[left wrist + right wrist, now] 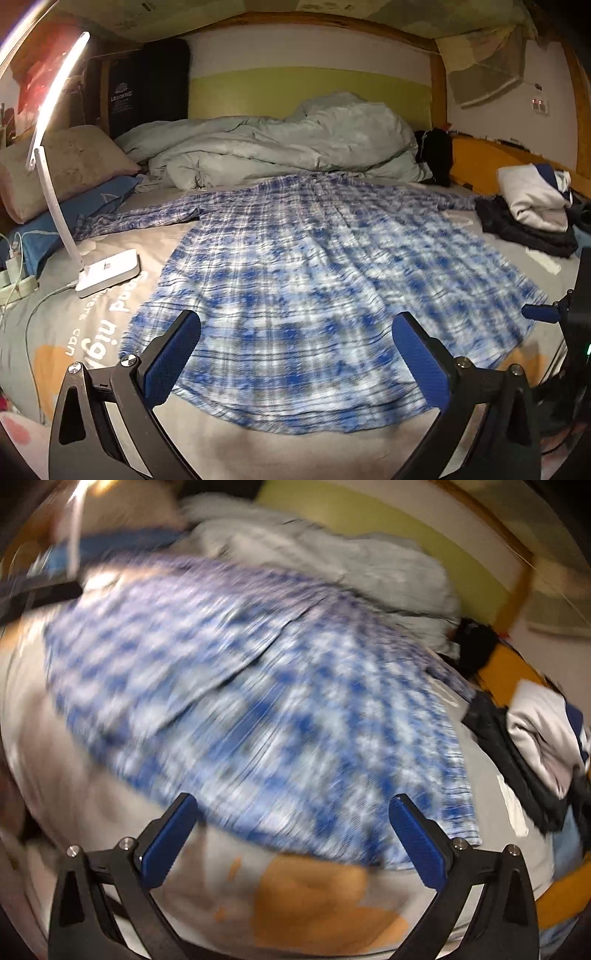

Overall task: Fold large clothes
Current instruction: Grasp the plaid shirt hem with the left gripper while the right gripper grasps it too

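Both tongs are held wide apart, and nothing is gripped in either one. In the left view, the left tongs (295, 354) are held low over the near end of a blue and white checked shirt (314, 280). They are pointed along the bed sheet (55, 332), and the blue pads (171, 356) are seen above the hem, not touching it as far as can be told.

The shirt is spread flat on the sheet, with a sleeve stretched out to each side. The hem is nearest the tongs and the top end is far away, by a crumpled grey blanket (280, 147).

In the right view, the right tongs (295, 834) are tipped to one side and held over the sheet, just before the shirt's (258, 701) near edge. That picture is very blurred.

A white lamp (107, 273) is stood on the sheet to the left of the shirt. A pile of clothes (532, 210) is laid to the right.
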### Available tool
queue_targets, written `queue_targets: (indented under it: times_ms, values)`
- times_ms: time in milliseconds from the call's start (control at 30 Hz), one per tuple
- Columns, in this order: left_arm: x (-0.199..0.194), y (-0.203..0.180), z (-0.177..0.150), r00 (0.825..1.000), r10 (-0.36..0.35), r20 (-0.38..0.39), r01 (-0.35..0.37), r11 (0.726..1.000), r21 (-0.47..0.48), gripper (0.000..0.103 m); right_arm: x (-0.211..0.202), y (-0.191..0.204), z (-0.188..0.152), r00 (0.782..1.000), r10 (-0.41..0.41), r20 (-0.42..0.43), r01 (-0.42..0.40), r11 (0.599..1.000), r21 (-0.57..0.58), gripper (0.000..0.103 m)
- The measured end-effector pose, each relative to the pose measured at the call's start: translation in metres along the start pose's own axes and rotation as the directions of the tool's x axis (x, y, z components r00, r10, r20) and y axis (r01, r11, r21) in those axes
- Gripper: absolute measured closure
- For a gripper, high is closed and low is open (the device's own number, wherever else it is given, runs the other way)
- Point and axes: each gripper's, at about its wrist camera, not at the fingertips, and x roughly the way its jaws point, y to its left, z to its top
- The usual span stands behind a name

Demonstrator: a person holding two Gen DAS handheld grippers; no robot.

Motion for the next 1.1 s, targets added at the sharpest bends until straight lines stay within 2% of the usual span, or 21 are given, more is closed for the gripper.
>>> queue_targets:
  times_ms: [100,233,333,467,567,633,700,767,833,1000,1067,1100]
  values:
    - [0.001,0.001,-0.007,1.0,0.002,-0.021,-0.001,0.999,0.034,0.0,0.008,0.009,-0.012,0.999,-0.005,-0.035,0.003,0.998,-0.062,0.0]
    - [0.005,-0.005,-0.019,0.999,0.024,-0.044,-0.02,0.995,0.098,0.0,0.014,0.003,-0.017,0.998,-0.039,-0.049,0.036,0.998,-0.055,0.0]
    - [0.009,-0.013,-0.026,0.997,0.014,-0.074,-0.004,0.99,0.138,0.0,0.023,-0.013,-0.012,0.996,-0.073,-0.052,0.074,0.997,0.012,0.0]
    - [0.026,-0.035,-0.041,0.983,-0.031,-0.18,0.073,0.97,0.233,0.0,0.033,-0.039,-0.003,0.998,0.0,-0.061,0.012,0.981,0.194,0.0]
    - [0.033,-0.054,-0.055,0.974,-0.014,-0.225,0.09,0.941,0.327,0.0,0.035,-0.052,-0.002,0.994,-0.082,-0.075,0.098,0.963,0.25,0.0]
    - [0.039,-0.06,-0.061,0.967,0.008,-0.253,0.086,0.929,0.36,0.0,0.034,-0.06,-0.002,0.992,-0.101,-0.077,0.118,0.953,0.278,0.0]
    - [0.045,-0.058,-0.064,0.951,0.009,-0.309,0.102,0.935,0.34,0.0,0.031,-0.066,-0.003,0.993,-0.089,-0.071,0.107,0.946,0.306,0.0]
    - [0.053,-0.052,-0.066,0.939,0.039,-0.34,0.076,0.945,0.317,0.0,0.026,-0.068,-0.005,0.992,-0.106,-0.064,0.121,0.944,0.307,0.0]
    - [0.057,-0.044,-0.066,0.938,0.071,-0.338,0.032,0.956,0.291,0.0,0.022,-0.067,-0.008,0.99,-0.129,-0.057,0.14,0.944,0.297,0.0]
    - [0.066,-0.005,-0.056,0.935,0.092,-0.342,-0.049,0.99,0.132,0.0,0.023,-0.077,-0.013,0.987,-0.147,-0.069,0.162,0.934,0.318,0.0]
    - [0.07,0.011,-0.052,0.934,0.094,-0.345,-0.076,0.995,0.067,0.0,0.027,-0.083,-0.014,0.985,-0.152,-0.084,0.171,0.929,0.329,0.0]
    - [0.071,0.018,-0.05,0.934,0.119,-0.336,-0.11,0.993,0.045,0.0,0.028,-0.085,-0.015,0.984,-0.152,-0.088,0.173,0.925,0.337,0.0]
